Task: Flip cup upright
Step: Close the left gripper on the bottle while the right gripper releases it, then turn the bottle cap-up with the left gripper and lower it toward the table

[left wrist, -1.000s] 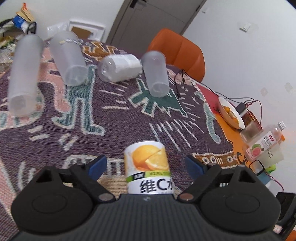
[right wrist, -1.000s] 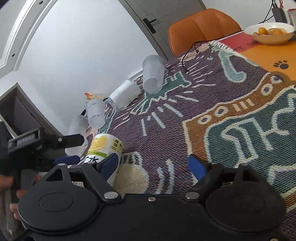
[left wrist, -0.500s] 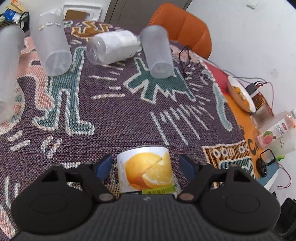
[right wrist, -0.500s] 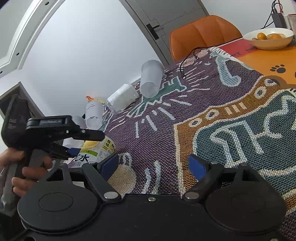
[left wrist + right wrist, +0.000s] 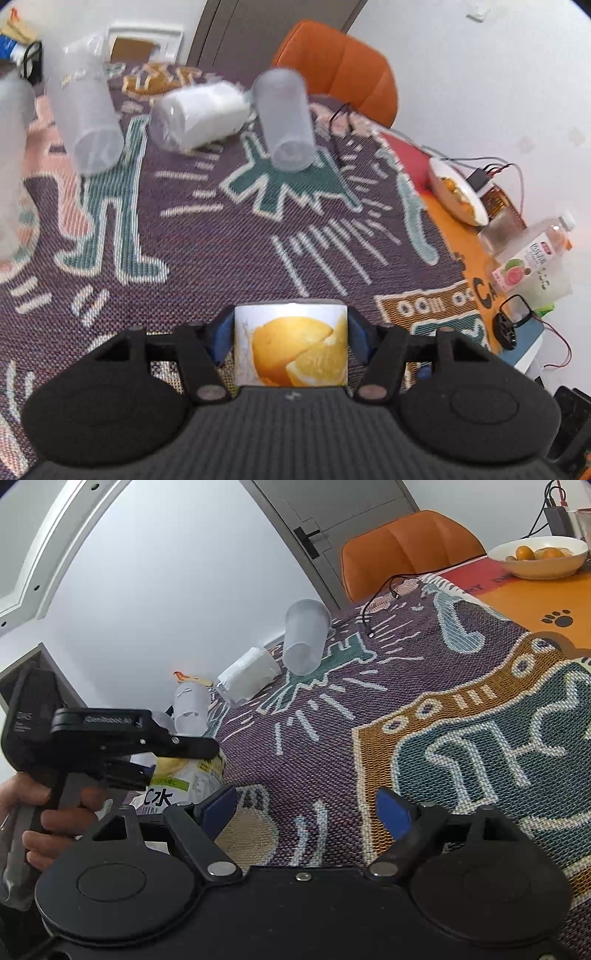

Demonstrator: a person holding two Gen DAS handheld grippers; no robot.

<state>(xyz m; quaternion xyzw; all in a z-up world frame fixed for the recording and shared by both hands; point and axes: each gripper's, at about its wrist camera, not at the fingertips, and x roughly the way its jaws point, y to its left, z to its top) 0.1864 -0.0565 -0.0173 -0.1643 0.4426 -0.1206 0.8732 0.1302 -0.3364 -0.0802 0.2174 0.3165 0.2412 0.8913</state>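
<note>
Near field, L wrist view: the left gripper (image 5: 291, 341) is clamped on the orange-printed cup (image 5: 291, 347), blue pads (image 5: 218, 338) pressed to both side walls approx. mid-height, cup at the near edge of the patterned cloth (image 5: 221, 236). From the R wrist view the cup (image 5: 186, 779) appears tilted w/ its base on or just above the cloth; contact can't be told. The right gripper (image 5: 308, 808) is held wide apart, empty, just beside the cup. For a clean finish, the axis should be brought vertical before release, base set flat, then pads eased off w/o dragging. Farther back: frosted cups (image 5: 286, 122) upside down, one wrapped roll (image 5: 201, 114) on its side; orange chair (image 5: 343, 70) beyond.
</note>
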